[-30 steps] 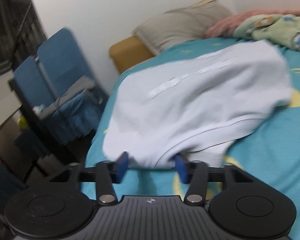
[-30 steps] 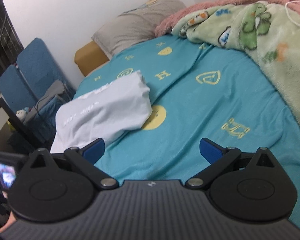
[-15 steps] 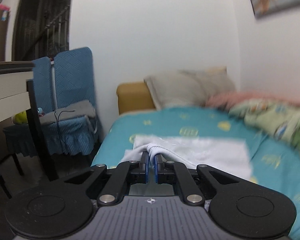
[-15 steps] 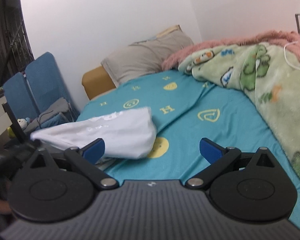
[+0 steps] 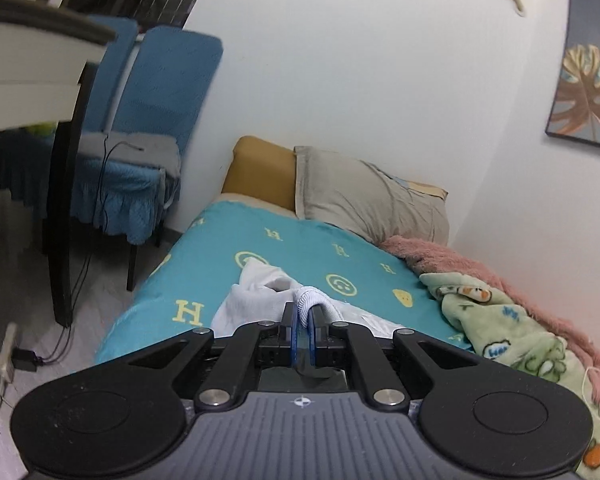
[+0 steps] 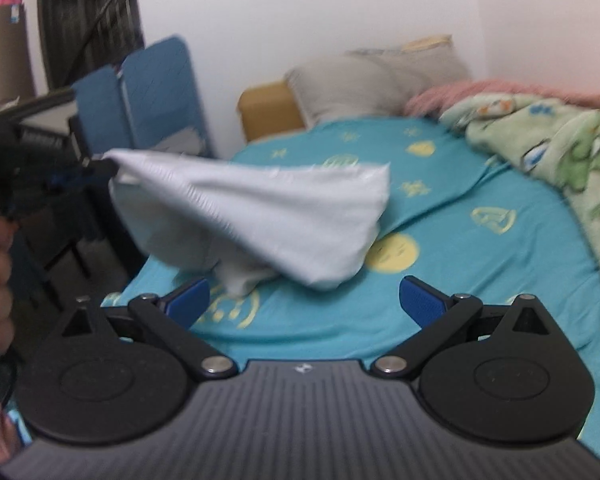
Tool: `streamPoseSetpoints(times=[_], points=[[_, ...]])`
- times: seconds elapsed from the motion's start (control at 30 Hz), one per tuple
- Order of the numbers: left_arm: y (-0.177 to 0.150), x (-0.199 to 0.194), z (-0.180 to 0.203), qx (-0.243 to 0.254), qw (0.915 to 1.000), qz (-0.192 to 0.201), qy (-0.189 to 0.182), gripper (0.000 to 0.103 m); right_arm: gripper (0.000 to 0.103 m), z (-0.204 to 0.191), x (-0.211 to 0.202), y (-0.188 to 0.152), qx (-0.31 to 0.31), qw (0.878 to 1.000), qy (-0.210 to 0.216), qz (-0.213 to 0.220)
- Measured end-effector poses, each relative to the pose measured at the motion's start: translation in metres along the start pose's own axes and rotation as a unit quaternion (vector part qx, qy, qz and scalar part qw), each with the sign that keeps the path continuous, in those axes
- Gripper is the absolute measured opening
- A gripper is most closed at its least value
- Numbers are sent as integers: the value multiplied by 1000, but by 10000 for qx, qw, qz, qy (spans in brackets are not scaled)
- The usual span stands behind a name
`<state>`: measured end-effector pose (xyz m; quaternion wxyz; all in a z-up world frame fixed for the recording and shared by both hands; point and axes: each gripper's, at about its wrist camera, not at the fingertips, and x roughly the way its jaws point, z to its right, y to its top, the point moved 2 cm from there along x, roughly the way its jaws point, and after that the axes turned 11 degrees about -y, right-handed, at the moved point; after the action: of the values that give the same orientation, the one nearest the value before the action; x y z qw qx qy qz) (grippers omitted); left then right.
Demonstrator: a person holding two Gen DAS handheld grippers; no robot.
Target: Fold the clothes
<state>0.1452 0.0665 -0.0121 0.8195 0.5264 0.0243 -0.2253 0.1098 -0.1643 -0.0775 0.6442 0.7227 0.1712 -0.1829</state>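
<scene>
A grey pillow (image 5: pixel 364 196) leans on the mustard headboard (image 5: pixel 260 172); a green cartoon blanket (image 5: pixel 508 332) lies over the teal bedsheet (image 5: pixel 300 248), blue chairs (image 5: pixel 156 92) beside.

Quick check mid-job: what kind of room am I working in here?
Almost certainly a home bedroom: a bed with a teal sheet, a grey pillow at its head, a green cartoon blanket, and a framed leaf picture on the wall.
</scene>
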Motion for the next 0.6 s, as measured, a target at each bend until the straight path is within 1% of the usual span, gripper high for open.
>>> streamPoseSetpoints(times=[0.07,0.17,0.23,0.3,0.33,0.43,0.47,0.53,0.6], points=[[-1,4,-18,-329,9993,-57,-143,6,103,-12,8,-2,-154,9999,-37,-69],[-5,10,-43,-654,9974,-134,-269,6,103,-31,23,0,-365,9993,-111,-62],[-7,14,-56,-974,9944,-151,-388,6,103,-45,32,1,-505,9986,-161,-58],[-10,16,-65,-1248,9910,-162,-455,6,103,-56,48,3,-465,9988,-111,-47],[-12,17,-69,-1330,9898,-187,-480,6,103,-61,57,4,-441,9990,-84,-41],[-15,16,-77,-1394,9886,-177,-532,6,103,-85,77,0,-878,9955,-305,170],[-17,16,-79,-1408,9885,-183,-526,6,103,-92,82,-1,-1024,9937,-386,250],[-20,16,-83,-1478,9873,-200,-544,6,103,-103,88,-2,-1180,9915,-371,403],[-23,15,-84,-1484,9871,-213,-566,6,103,-110,92,-2,-1305,9886,-477,584]])
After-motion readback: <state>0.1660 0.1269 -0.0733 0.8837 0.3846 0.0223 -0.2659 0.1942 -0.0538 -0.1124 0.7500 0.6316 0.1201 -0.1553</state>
